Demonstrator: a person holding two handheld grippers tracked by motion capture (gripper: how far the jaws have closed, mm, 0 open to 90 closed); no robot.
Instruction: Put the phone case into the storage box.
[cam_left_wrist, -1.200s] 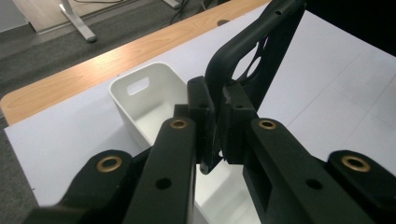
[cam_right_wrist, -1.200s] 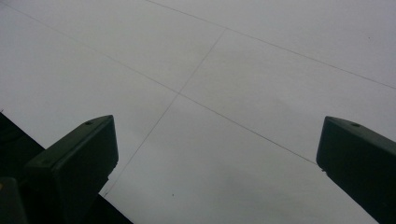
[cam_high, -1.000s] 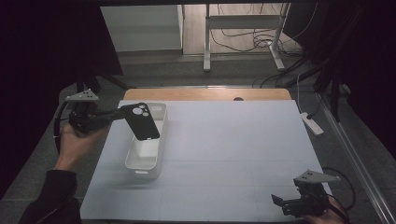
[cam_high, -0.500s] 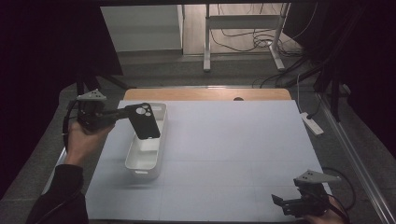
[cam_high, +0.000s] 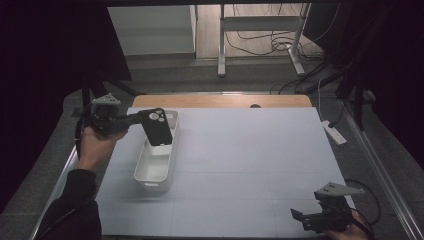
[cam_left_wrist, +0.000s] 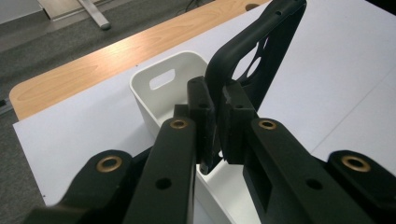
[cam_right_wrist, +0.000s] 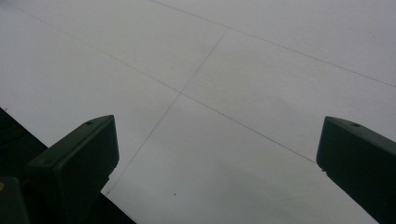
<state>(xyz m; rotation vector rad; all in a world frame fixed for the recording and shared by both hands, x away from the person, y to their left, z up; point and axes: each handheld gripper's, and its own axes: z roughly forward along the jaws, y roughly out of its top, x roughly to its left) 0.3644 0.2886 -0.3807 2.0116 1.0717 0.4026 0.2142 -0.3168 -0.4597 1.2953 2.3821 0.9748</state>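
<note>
the left gripper (cam_high: 131, 119) is clenched on one edge of a black phone case (cam_high: 156, 127) above the white bin (cam_high: 150, 176), the right gripper (cam_high: 299, 218) rests released on the tabletop (cam_high: 250, 150), and such a thin grip may let the case twist and catch the bin's rim.

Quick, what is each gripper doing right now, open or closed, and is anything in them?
Left gripper: closed on the black phone case, over the white bin.
Right gripper: open, holding nothing, above the white table.
</note>
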